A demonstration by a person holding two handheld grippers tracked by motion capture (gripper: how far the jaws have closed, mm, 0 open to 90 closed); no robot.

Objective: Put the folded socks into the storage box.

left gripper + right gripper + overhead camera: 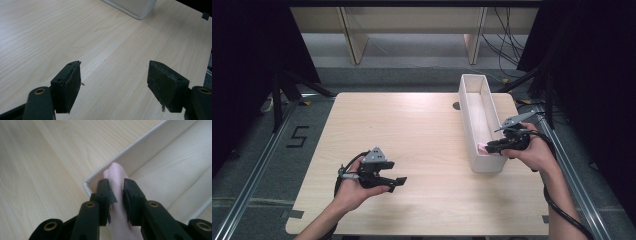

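Right gripper [116,195] clamped on pink cloth [117,173] at box's [472,150] six-o'clock corner; soft, light, limp—pinch mid-fold. Left gripper [113,85] agape, empty.

pale wood-grain tabletop [412,135], grey floor [257,150] with metal rails, black curtains [247,45] both sides, light wooden shelf legs [354,45] behind
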